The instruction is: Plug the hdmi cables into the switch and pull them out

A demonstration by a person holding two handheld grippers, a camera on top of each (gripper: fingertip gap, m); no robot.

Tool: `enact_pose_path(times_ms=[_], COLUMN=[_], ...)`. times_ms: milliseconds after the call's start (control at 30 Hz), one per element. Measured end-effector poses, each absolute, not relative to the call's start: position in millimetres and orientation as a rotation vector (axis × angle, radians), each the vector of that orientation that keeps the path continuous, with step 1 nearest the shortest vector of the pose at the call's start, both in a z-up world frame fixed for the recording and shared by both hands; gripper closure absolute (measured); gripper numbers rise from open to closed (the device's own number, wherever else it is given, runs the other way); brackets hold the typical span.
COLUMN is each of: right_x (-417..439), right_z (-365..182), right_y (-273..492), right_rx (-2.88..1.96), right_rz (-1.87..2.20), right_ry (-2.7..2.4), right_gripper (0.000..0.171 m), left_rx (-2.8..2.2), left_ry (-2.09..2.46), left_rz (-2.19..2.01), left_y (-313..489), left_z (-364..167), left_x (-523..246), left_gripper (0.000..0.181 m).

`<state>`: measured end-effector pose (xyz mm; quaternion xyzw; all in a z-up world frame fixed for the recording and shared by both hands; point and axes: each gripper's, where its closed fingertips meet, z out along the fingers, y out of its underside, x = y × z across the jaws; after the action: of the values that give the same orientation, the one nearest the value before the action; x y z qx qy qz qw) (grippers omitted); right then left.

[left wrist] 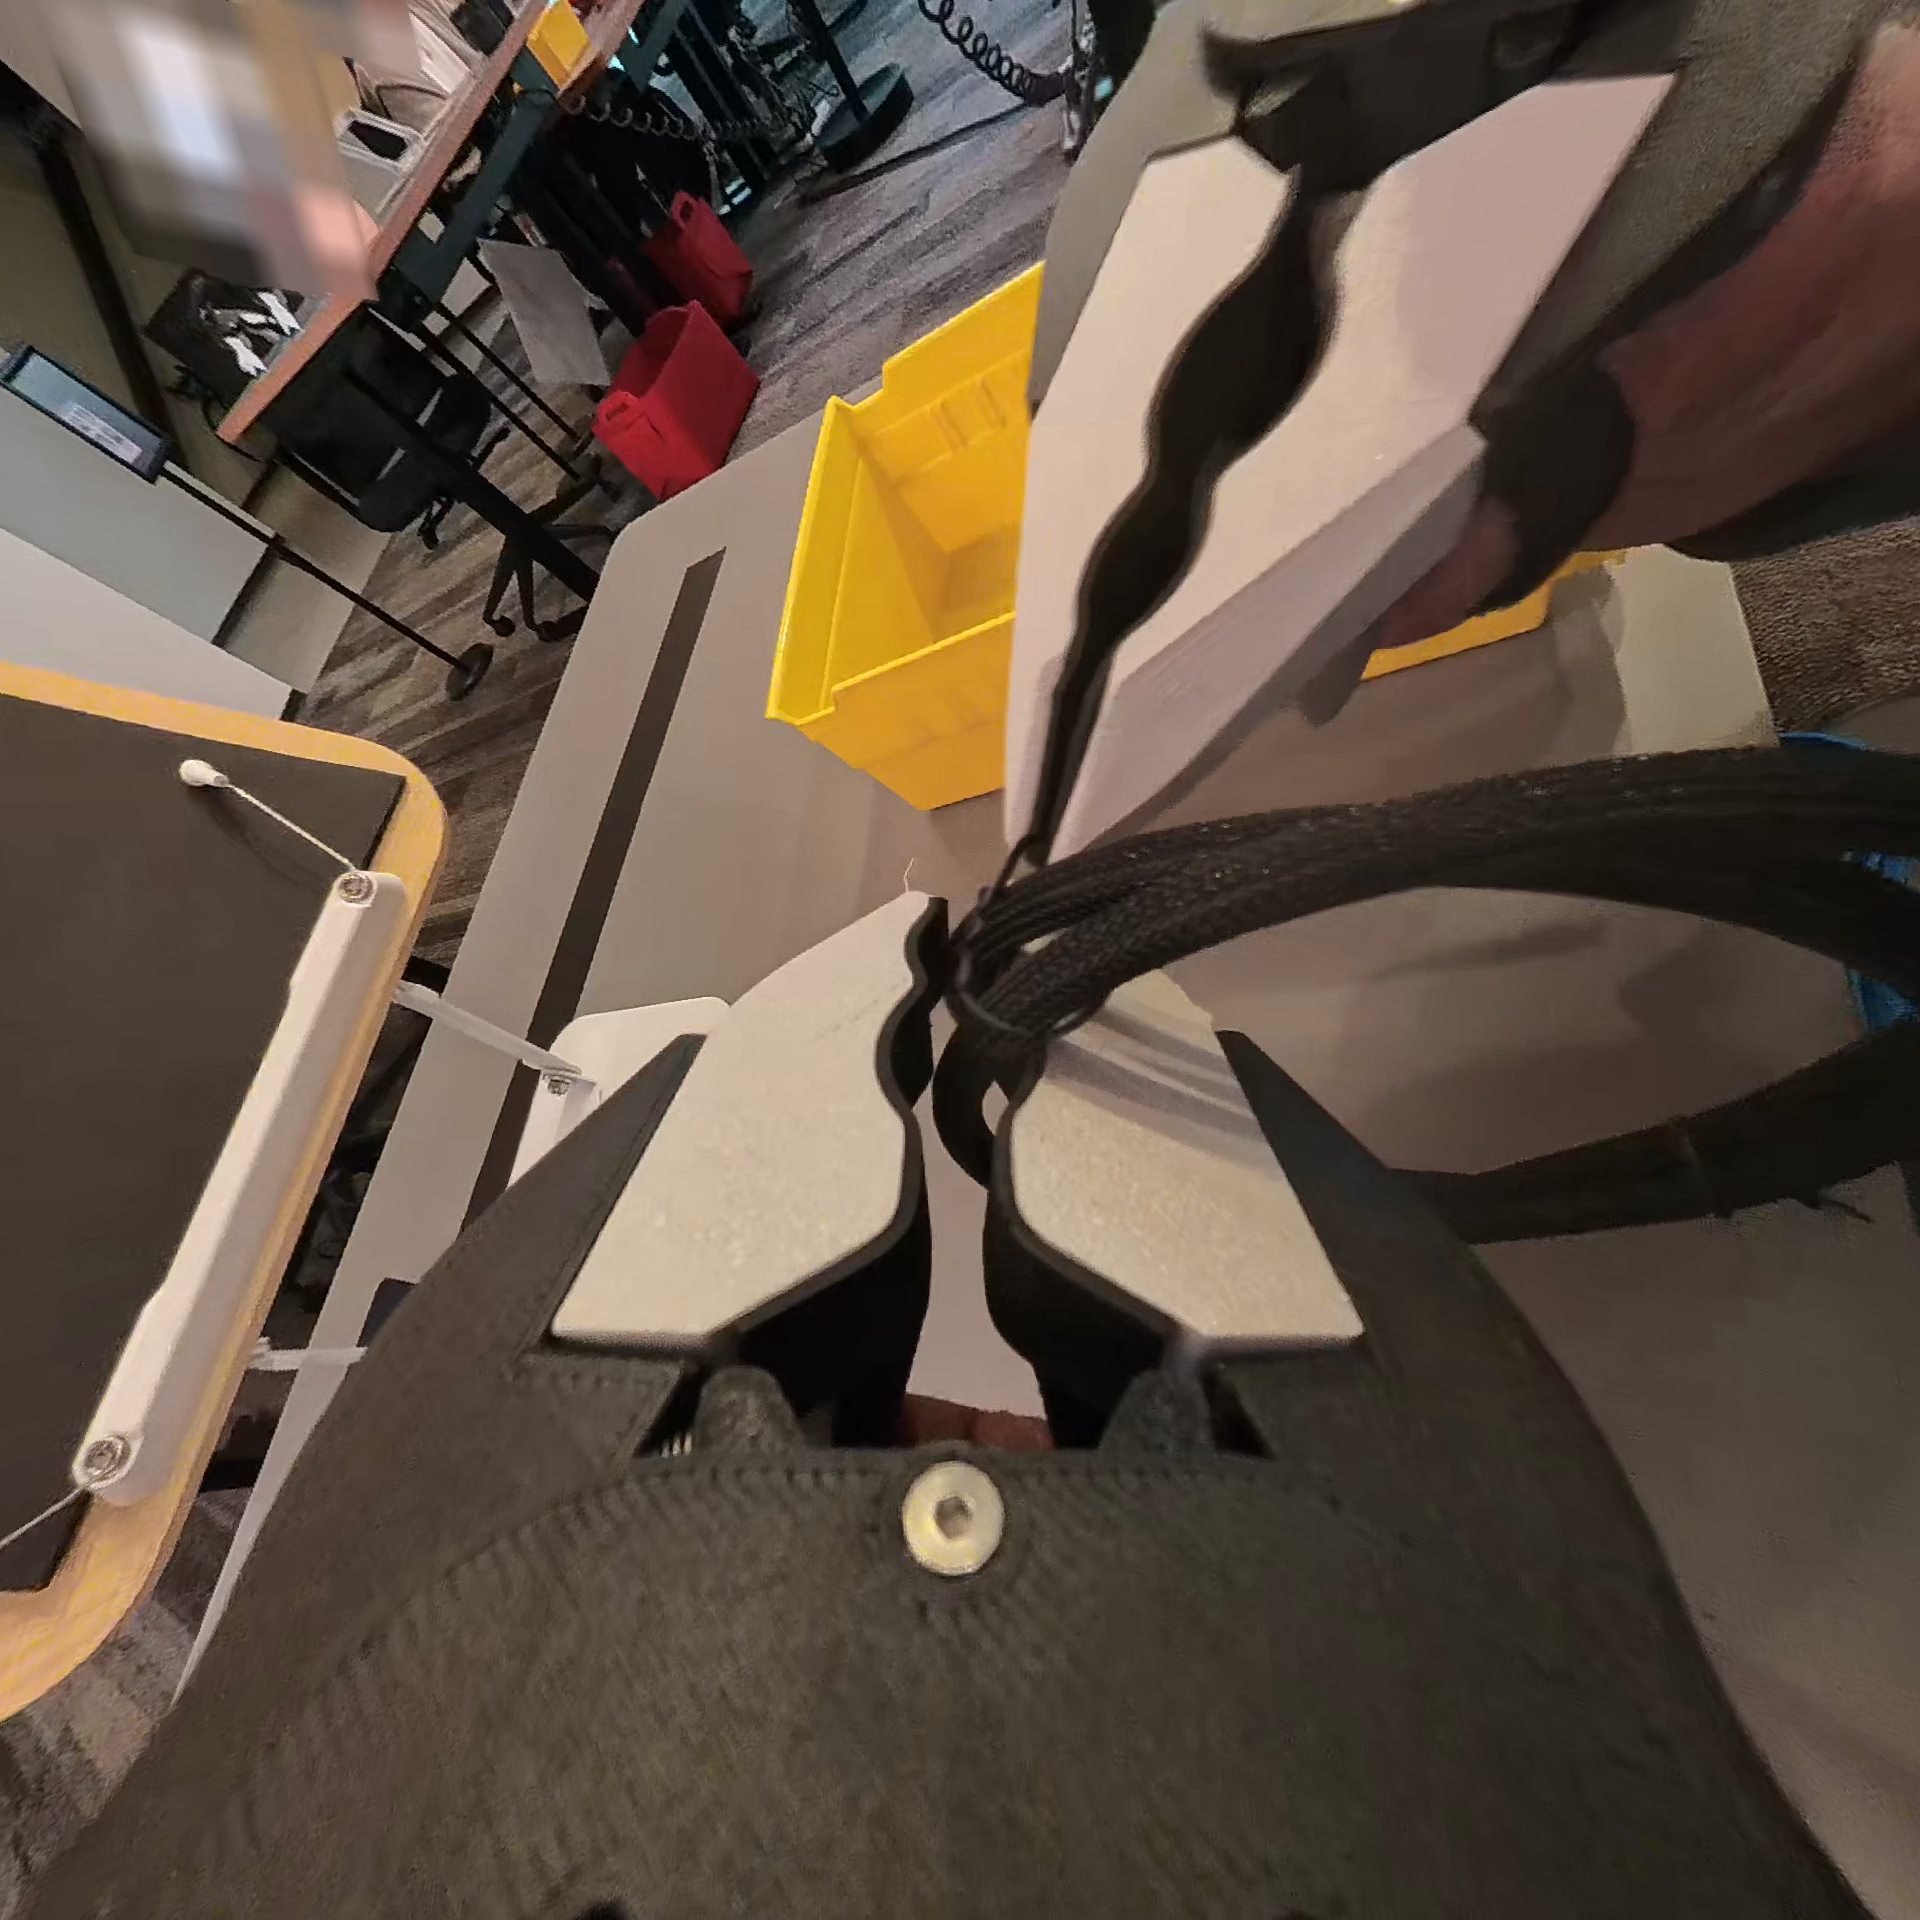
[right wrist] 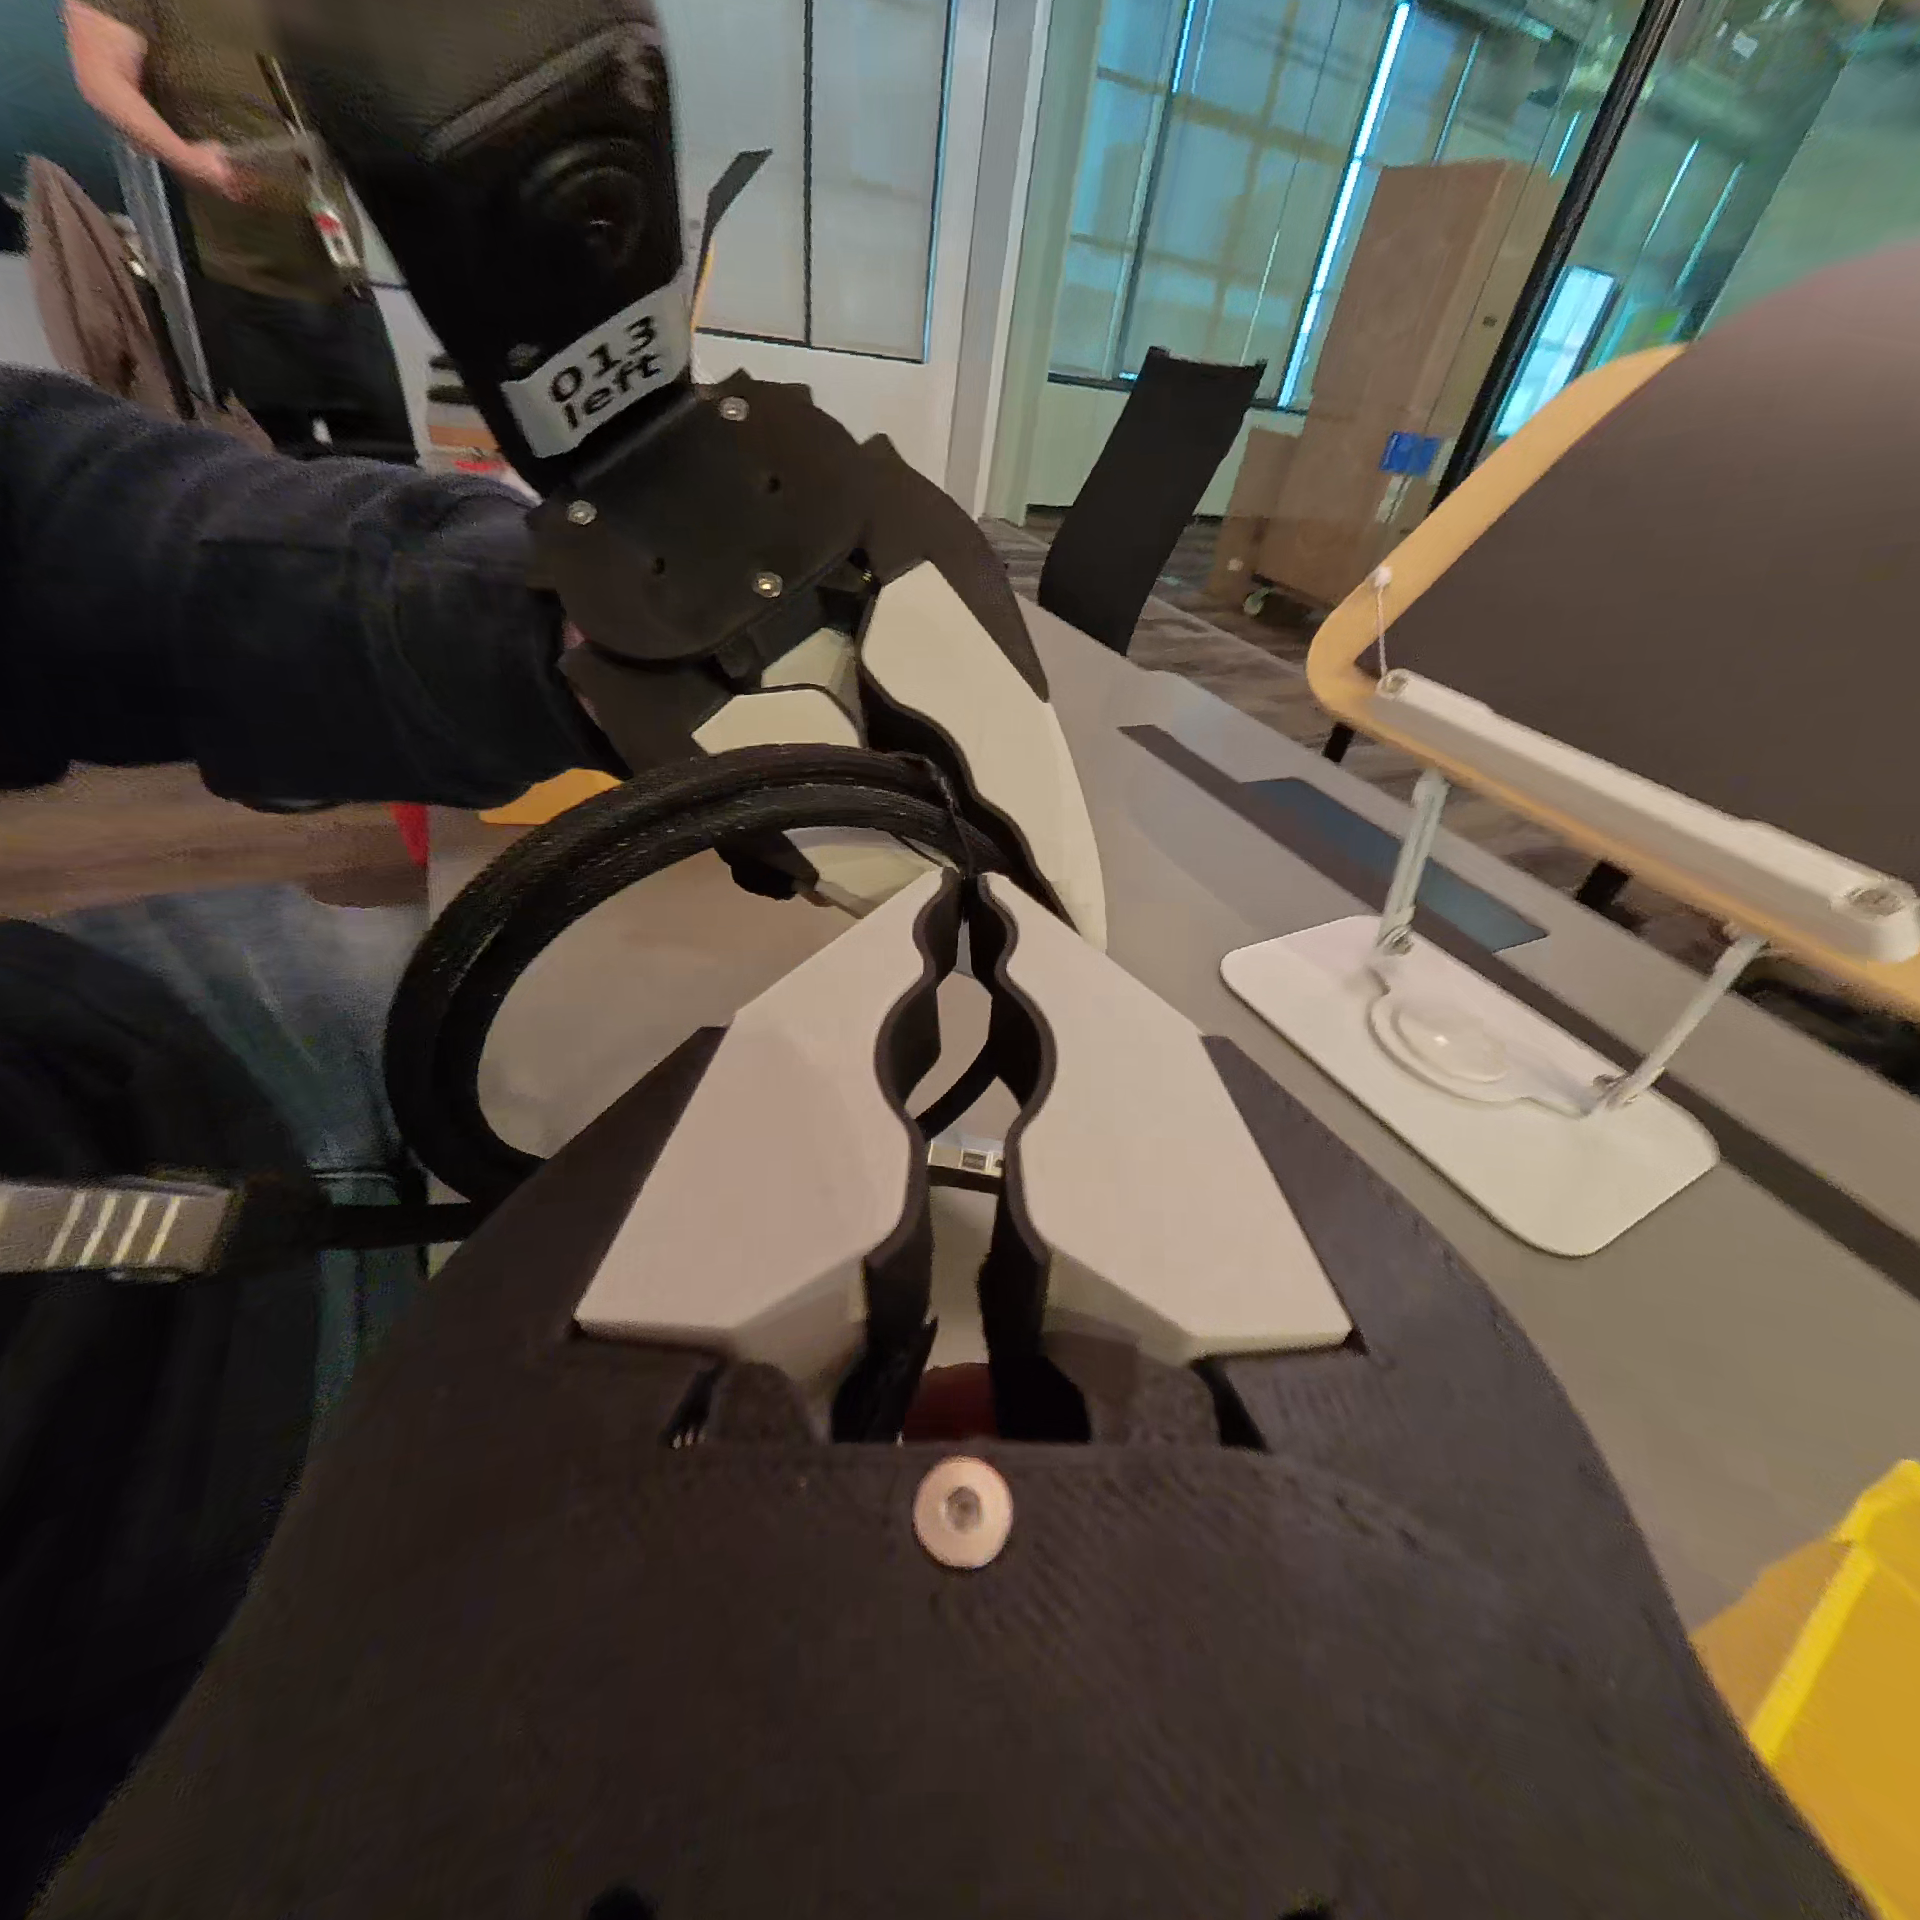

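Note:
A coiled black braided HDMI cable (left wrist: 1351,852) is held above the grey table (left wrist: 727,810). My left gripper (left wrist: 956,966) is shut on the coil where a thin black tie (left wrist: 1023,862) binds it. My right gripper (left wrist: 1039,842) reaches in from the upper right, its tips pinched on that tie. In the right wrist view my right gripper (right wrist: 966,899) is shut on the tie (right wrist: 961,831) just below the coil (right wrist: 582,862). The left gripper (right wrist: 1013,862) holds the coil from above. One plug (right wrist: 779,878) of the cable hangs under the coil.
A yellow bin (left wrist: 914,623) stands on the table behind the grippers and also shows in the right wrist view (right wrist: 1829,1662). A black board with a wooden rim (right wrist: 1662,623) tilts on a white stand (right wrist: 1455,1091). A person (right wrist: 260,208) stands behind. Only a small space, under 4 cm, lies between the two pairs of fingers.

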<state>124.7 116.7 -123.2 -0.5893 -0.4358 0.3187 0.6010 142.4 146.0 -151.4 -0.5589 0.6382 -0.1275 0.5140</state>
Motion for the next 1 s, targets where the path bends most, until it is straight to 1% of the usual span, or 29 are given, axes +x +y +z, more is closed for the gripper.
enact_pose_path(times_ms=[200, 333, 500, 600, 633, 733, 900, 1000], right_x=[122, 122, 123, 122, 121, 120, 119, 119], right_z=[-110, -105, -107, -107, -109, -114, -110, -105], right_y=[101, 92, 92, 91, 91, 93, 95, 91], right_rx=[-1.218, -1.110, -0.984, -0.953, -0.949, -1.008, -1.085, -1.107], right_rz=[0.598, 0.341, -0.120, -0.197, -0.205, -0.065, 0.182, 0.368], right_ry=[-1.084, -1.160, -1.279, -1.282, -1.286, -1.257, -1.178, -1.123], right_gripper=[0.171, 0.171, 0.171, 0.171, 0.171, 0.171, 0.171, 0.169], left_rx=[-1.369, -1.450, -1.544, -1.582, -1.589, -1.580, -1.486, -1.455], left_ry=[1.525, 1.501, 1.474, 1.427, 1.421, 1.416, 1.467, 1.486], left_rz=[-0.357, -0.499, -0.672, -0.760, -0.771, -0.742, -0.522, -0.470], left_y=[145, 143, 136, 135, 135, 136, 144, 147], left_z=[-148, -149, -153, -149, -150, -150, -144, -139], left_x=[144, 143, 143, 143, 143, 142, 140, 140], left_gripper=[0.177, 0.177, 0.177, 0.177, 0.177, 0.177, 0.177, 0.177])
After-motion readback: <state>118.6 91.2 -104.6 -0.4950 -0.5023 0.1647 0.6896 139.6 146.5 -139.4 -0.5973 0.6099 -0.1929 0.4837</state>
